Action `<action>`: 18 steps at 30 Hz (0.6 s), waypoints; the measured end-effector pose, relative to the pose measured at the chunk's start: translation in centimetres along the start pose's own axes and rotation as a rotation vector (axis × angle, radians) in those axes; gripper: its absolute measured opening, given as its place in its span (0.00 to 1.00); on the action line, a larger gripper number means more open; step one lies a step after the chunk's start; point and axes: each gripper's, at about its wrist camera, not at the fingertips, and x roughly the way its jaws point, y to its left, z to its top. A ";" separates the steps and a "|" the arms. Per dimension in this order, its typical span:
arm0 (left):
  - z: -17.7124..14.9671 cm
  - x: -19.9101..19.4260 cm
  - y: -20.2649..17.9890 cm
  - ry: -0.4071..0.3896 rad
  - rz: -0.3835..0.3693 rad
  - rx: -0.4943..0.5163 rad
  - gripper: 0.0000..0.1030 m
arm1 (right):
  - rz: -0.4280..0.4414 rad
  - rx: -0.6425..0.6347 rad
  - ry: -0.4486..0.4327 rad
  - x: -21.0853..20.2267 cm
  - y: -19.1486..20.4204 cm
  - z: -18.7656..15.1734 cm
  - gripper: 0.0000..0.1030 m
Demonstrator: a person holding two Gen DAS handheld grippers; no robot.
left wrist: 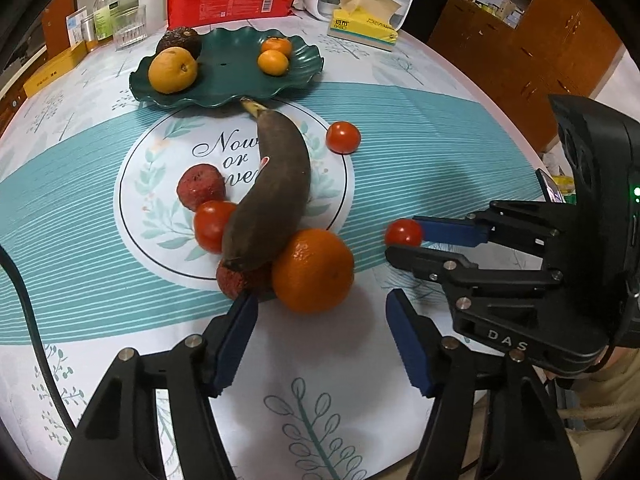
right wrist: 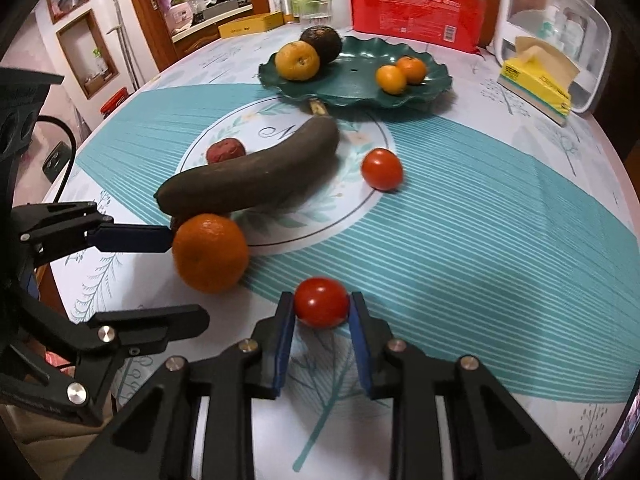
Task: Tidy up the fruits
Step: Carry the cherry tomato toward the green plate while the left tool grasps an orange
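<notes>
Blue pads of the right claw (right wrist: 322, 312) pinch a small red tomato (right wrist: 321, 302) low in the centre of the right wrist view, one pad pressed to each side of it, with the tomato resting on the striped teal tablecloth (right wrist: 480, 240); in the left wrist view the same tomato (left wrist: 404, 232) shows at centre right, at the tips of that claw (left wrist: 400, 240).

The left claw (left wrist: 320, 312) is spread, pinching nothing; a large orange (left wrist: 313, 270) lies just ahead of its tips, in line with the gap but not between the pads; the left pad's tip comes right up beside a rough red fruit (left wrist: 236, 280) tucked under the end of a dark brown banana (left wrist: 272, 192); whether it touches I cannot tell.

The banana runs from the orange up the middle of the frame, its stem reaching under the rim of a green wavy plate (left wrist: 228, 80) in the upper centre; a second tomato (left wrist: 212, 226) sits against its left side, with another rough red fruit (left wrist: 201, 186) just above that; a third tomato (left wrist: 343, 137) lies alone to the banana's right.

On the plate are a yellow-orange fruit (left wrist: 173, 70) and a dark round fruit (left wrist: 179, 41) at its left, and two small tangerines (left wrist: 274, 56) at its right.
</notes>
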 end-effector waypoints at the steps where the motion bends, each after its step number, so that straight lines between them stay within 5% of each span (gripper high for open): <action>1: 0.1 0.1 -0.1 -0.001 0.000 -0.001 0.63 | 0.001 0.006 -0.002 -0.1 -0.2 -0.1 0.26; 18: 0.9 -0.1 -1.3 -0.017 0.011 0.028 0.63 | 0.013 0.071 -0.036 -0.9 -1.9 -1.1 0.26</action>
